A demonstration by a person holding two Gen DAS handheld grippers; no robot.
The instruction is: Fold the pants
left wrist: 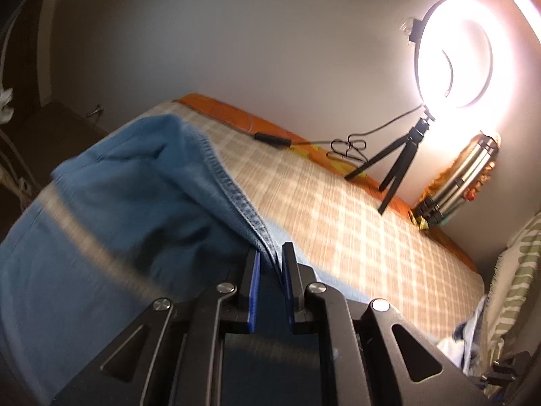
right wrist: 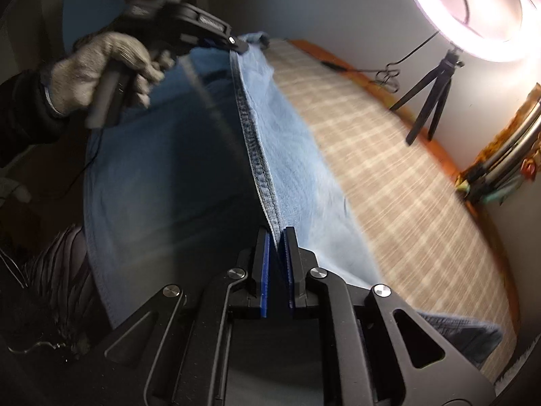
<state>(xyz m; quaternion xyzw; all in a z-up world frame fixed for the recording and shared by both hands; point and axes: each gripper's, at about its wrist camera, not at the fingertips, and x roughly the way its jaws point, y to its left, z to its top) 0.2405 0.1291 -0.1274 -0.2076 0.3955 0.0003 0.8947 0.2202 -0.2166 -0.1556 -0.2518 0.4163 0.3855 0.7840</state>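
Over the near edge of the bed (left wrist: 355, 209), the pants (right wrist: 162, 176) hang lifted between my two grippers, a blue denim pair held up by one stitched edge. My right gripper (right wrist: 277, 237) is clamped on that seam at its near end, the blue pads pressed against the cloth. My left gripper (left wrist: 272, 253) pinches the same edge further along; in the right wrist view it shows at the far end of the seam, gripped by my gloved left hand (right wrist: 104, 64). The seam runs fairly taut between the two grips, and the rest of the denim drapes below it, off the side of the bed and partly onto the checked cover.

I judge the fold to be at an early stage: the cloth is raised and stretched, but no finished fold lies flat on the bed yet. What remains, I think, is to carry this edge across, lay it down and then fold again.

Beyond the pants, a ring light (left wrist: 454, 52) on a small tripod (left wrist: 399, 162) stands at the far edge of the bed by the wall. I can read no brand, label or writing anywhere; the blur hides fine detail.
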